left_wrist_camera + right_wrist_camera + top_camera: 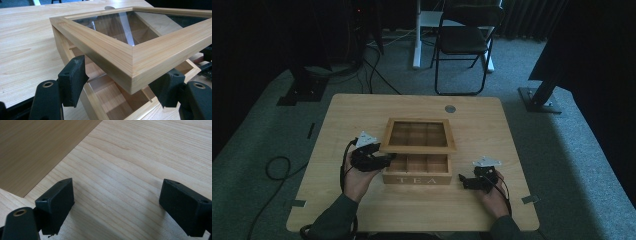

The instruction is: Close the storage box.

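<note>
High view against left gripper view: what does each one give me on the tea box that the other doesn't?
High view alone: the whole table, the TEA lettering on the box front, the right gripper resting apart from the box with nothing between its fingers, and a folding chair behind the table.

Left gripper view alone: the raised lid's corner between the two black fingers, with a gap at each, and reflections on its glass pane.

Both: the lid lifted off the base, the dividers inside, and the left gripper at the lid's front left corner.
</note>
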The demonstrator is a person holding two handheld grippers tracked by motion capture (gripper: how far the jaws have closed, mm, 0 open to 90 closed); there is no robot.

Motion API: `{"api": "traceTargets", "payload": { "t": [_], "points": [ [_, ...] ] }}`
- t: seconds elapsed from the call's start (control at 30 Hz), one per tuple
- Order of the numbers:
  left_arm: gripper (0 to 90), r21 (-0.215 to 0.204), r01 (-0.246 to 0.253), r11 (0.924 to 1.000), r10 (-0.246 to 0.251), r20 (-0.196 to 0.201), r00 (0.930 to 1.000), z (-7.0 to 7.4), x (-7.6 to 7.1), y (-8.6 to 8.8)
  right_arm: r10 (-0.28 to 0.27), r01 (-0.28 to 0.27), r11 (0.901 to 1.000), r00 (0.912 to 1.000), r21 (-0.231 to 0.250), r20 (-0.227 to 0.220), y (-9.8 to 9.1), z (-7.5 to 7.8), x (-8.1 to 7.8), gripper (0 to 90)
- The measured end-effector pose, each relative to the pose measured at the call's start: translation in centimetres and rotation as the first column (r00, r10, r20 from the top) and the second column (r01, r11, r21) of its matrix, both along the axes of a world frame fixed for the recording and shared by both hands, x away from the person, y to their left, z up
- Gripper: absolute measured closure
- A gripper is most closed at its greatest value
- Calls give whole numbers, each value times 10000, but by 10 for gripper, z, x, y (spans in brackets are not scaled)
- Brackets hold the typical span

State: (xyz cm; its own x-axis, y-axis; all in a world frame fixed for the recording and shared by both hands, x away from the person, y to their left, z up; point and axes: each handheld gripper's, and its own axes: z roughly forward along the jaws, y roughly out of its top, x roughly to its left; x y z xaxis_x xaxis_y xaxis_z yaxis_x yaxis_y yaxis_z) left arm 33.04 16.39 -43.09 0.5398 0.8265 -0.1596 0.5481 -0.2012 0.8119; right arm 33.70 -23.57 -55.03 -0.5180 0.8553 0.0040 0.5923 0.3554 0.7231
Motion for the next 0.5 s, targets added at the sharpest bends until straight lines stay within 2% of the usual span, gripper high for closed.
{"api": "traceTargets", "payload": {
  "t": [0.5],
  "points": [
    [343,158,53,9999,-50,-200,9998,-18,-6,-1,3,-3,10000,10000,7,-14,1,0,1,121]
  ]
}}
